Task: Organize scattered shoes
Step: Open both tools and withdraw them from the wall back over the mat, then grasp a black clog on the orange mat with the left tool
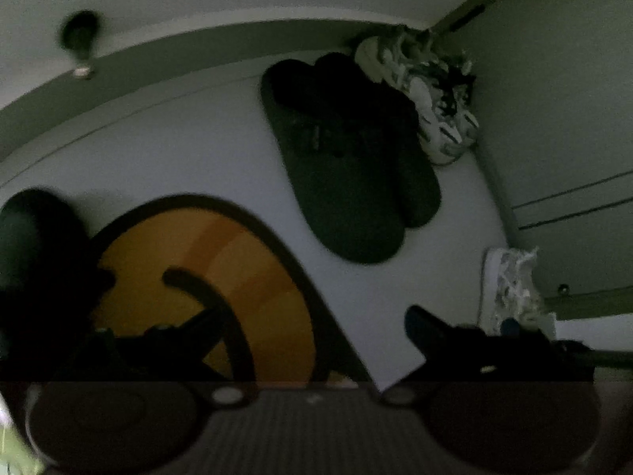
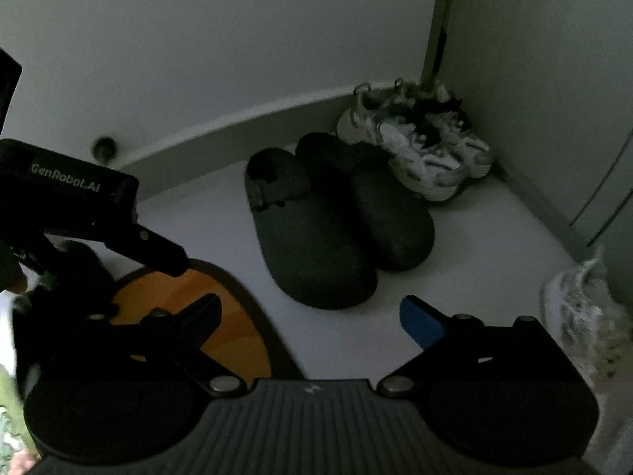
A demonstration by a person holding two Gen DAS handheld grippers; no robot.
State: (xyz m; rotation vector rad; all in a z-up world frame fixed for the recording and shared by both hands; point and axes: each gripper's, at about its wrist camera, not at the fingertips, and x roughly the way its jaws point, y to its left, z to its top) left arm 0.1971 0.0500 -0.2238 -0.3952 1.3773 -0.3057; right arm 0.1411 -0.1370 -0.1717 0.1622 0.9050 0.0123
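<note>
— What is lying nearest?
— Both tools, right tool [image 2: 310,312] and left tool [image 1: 304,316], are gaping empty over the orange mat [image 2: 221,316] on the pale floor [image 2: 474,245].
— Farther?
— Dark clogs [image 2: 324,221] are sitting paired; white sneakers [image 2: 419,150] are resting in the corner.

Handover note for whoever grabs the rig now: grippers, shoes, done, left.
Left gripper: open, empty, over the orange mat.
Right gripper: open, empty, above the floor.
Done: dark clogs paired side by side; white sneakers paired in the wall corner right behind them.
Left: a light sneaker lies apart by the right wall; likely goes next to the row. Dim light, so check for its mate.
</note>
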